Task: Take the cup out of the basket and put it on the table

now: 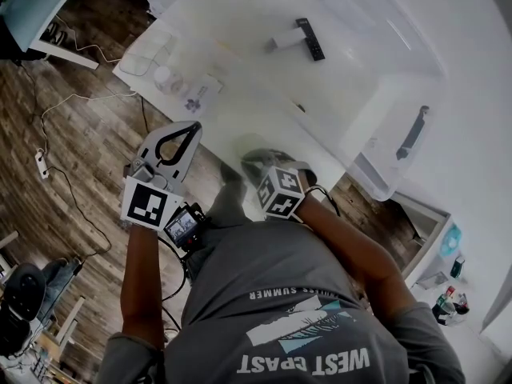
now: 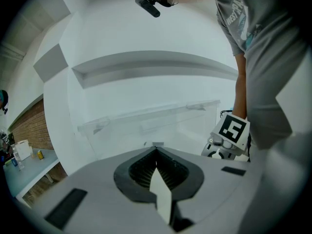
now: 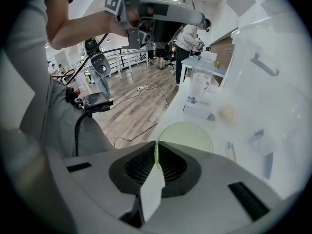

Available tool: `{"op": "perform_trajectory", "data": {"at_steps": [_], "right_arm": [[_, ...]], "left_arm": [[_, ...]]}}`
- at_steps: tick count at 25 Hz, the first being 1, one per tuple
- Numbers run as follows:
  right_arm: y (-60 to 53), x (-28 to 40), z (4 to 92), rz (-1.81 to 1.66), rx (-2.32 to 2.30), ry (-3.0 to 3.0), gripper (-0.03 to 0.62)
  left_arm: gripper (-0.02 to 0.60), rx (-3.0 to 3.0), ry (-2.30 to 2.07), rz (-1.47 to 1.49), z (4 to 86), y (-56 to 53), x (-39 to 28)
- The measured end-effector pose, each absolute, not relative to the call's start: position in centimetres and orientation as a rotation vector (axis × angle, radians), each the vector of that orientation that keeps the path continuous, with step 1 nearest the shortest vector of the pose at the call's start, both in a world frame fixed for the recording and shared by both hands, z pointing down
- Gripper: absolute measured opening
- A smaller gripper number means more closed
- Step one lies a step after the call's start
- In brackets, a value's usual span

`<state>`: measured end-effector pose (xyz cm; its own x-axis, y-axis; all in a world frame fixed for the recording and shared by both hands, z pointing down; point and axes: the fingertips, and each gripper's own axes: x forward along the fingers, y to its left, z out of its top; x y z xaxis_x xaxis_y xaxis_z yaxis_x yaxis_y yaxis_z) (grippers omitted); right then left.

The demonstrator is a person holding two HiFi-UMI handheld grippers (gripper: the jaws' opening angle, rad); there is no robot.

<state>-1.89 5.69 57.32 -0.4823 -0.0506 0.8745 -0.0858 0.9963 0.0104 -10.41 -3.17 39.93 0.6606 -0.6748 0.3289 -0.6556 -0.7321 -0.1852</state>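
The cup (image 3: 187, 135), pale green, translucent and finely textured, is out of the basket. It is gripped by its thin wall in the right gripper (image 3: 157, 145), whose jaws stand almost together, only the cup's wall between the pads. From the right gripper view the cup hangs at the near edge of the white table (image 3: 253, 106). Whether its base touches the surface cannot be told. In the head view it is only a pale blur just beyond the right gripper's marker cube (image 1: 280, 192).

The left gripper (image 2: 156, 147) is held apart to the left, over the wooden floor (image 1: 88, 158). Its jaws are closed tip to tip with nothing between them.

The basket (image 1: 392, 154), a clear plastic bin with a dark handle (image 1: 413, 132), sits at the table's right-hand corner, near the cup but apart from it. Further along the table are a white printed box (image 3: 200, 106) and a small pale round object (image 3: 226, 113). A black remote control (image 1: 310, 38) lies well beyond them.
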Motion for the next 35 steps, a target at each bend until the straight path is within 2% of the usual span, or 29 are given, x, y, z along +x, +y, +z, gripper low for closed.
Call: {"op": "perform_trajectory", "data": {"at_steps": [17,25,35], "right_arm": [[6.1,-2.2,57.0,0.035,0.07,-2.081,0.031],[5.8,-0.7,57.6,-0.076,0.033,-1.933,0.029],[4.3,-0.7,57.2,0.004,0.063,-1.957,0.034]], "left_arm": [[0.009,-2.84,1.117,-0.6,40.7,-2.9,-9.7],[0.009,-2.858,1.09,-0.607,41.0,-2.4,-9.0],[0.009,-2.86,1.055,-0.599,40.7,-3.2,-8.4]]}}
